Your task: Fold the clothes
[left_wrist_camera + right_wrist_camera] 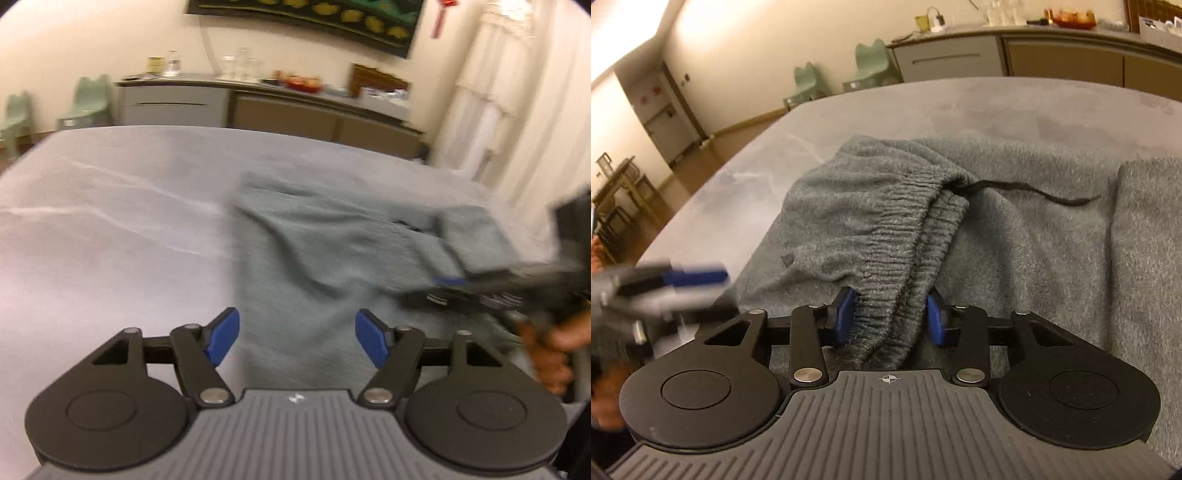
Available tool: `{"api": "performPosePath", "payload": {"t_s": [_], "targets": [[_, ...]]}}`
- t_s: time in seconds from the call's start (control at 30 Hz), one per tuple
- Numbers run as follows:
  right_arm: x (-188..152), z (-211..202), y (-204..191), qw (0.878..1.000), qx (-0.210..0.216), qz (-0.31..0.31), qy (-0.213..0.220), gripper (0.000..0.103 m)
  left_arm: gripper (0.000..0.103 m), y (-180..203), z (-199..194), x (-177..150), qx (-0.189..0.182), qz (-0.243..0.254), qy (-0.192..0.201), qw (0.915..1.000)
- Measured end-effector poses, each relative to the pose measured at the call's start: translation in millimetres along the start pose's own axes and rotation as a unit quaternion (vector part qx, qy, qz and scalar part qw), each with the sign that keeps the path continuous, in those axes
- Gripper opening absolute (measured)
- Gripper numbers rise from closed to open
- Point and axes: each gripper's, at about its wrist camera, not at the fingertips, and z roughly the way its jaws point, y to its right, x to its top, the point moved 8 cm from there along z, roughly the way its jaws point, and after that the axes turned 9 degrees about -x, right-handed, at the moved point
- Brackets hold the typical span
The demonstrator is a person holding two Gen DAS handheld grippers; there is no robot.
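Right gripper (892, 314) straddling ribbed waistband (905, 236) of grey sweatpants (1034, 258); left gripper (297, 339) released, empty.

Sweatpants lying crumpled on grey table (960, 107), black drawstring (1034, 192) trailing loose across the fabric. Waistband bunched between the right pads (846, 314); left pad against the cloth, a sliver of gap seeming to show at the other, so not yet a firm clench. Left gripper low over the near edge of the garment, nothing between its pads. Best, by judgement: seat the waistband deep in the right jaws before lifting, catching both layers. Take a second hold with the left along the same edge, well apart from the right. Pull taut and flat before folding. Keep the drawstring clear of the pads. Left-wrist view blurred; fine detail of the far hem not readable.
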Motion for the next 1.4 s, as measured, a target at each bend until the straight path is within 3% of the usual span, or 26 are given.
{"api": "performPosePath", "payload": {"t_s": [0.03, 0.1, 0.17, 0.23, 0.33, 0.43, 0.47, 0.53, 0.57, 0.7, 0.8, 0.87, 1.0, 1.1, 1.2, 1.3, 1.4], "targets": [[6, 1, 0, 1.0, -0.004, 0.0, 0.002, 0.049, 0.07, -11, 8, -2, 0.0, -0.015, -0.013, 0.9998], [22, -9, 2, 0.999, -0.035, -0.004, 0.031, 0.069, 0.067, -30, 21, -5, -0.007, -0.044, -0.034, 0.9984], [46, -24, -4, 0.994, -0.07, -0.02, 0.076, 0.073, 0.067, -32, 23, -8, -0.049, -0.068, -0.029, 0.9961], [74, -28, -28, 0.992, -0.072, -0.049, 0.096, 0.08, 0.066, -27, 26, -9, -0.086, -0.083, -0.029, 0.9925], [111, 9, -83, 0.989, -0.07, -0.101, 0.086, 0.088, 0.066, -19, 28, -13, -0.125, -0.097, -0.028, 0.9871], [131, 74, -121, 0.982, -0.091, -0.157, 0.047, 0.089, 0.06, -16, 31, -12, -0.127, -0.098, -0.023, 0.9868], [135, 95, -127, 0.979, -0.103, -0.171, 0.031, 0.083, 0.056, -17, 31, -13, -0.127, -0.099, -0.022, 0.9867], [137, 138, -130, 0.973, -0.129, -0.19, -0.019, 0.039, 0.038, -18, 29, -17, -0.124, -0.101, -0.023, 0.9868], [137, 150, -124, 0.972, -0.138, -0.187, -0.043, 0.009, 0.037, -18, 29, -19, -0.13, -0.107, -0.026, 0.9855], [163, 145, -98, 0.975, -0.165, -0.145, -0.027, 0.003, 0.035, -8, 28, -26, -0.136, -0.096, -0.033, 0.9854], [178, 154, -89, 0.966, -0.209, -0.149, -0.023, 0.002, 0.035, 0, 25, -32, -0.139, -0.081, -0.036, 0.9864], [184, 151, -82, 0.97, -0.21, -0.126, -0.014, 0.005, 0.035, -1, 21, -33, -0.136, -0.082, -0.034, 0.9868], [179, 84, -81, 0.985, -0.152, -0.078, 0.032, 0.034, 0.041, -3, 12, -31, -0.132, -0.081, -0.02, 0.9877], [147, 32, -79, 0.991, -0.101, -0.083, 0.043, 0.036, 0.043, -3, 13, -30, -0.114, -0.067, -0.021, 0.9909], [101, 28, -56, 0.991, -0.105, -0.088, 0.001, 0.049, 0.045, 0, 11, -28, -0.104, -0.047, -0.015, 0.9934], [79, 11, -18, 0.979, -0.182, -0.092, 0.013, 0.051, 0.051, 1, 2, -22, -0.093, -0.032, 0.016, 0.995], [69, -43, -8, 0.989, -0.129, 0.003, 0.071, 0.061, 0.058, 2, -8, -14, -0.091, -0.026, 0.049, 0.9943]]}}
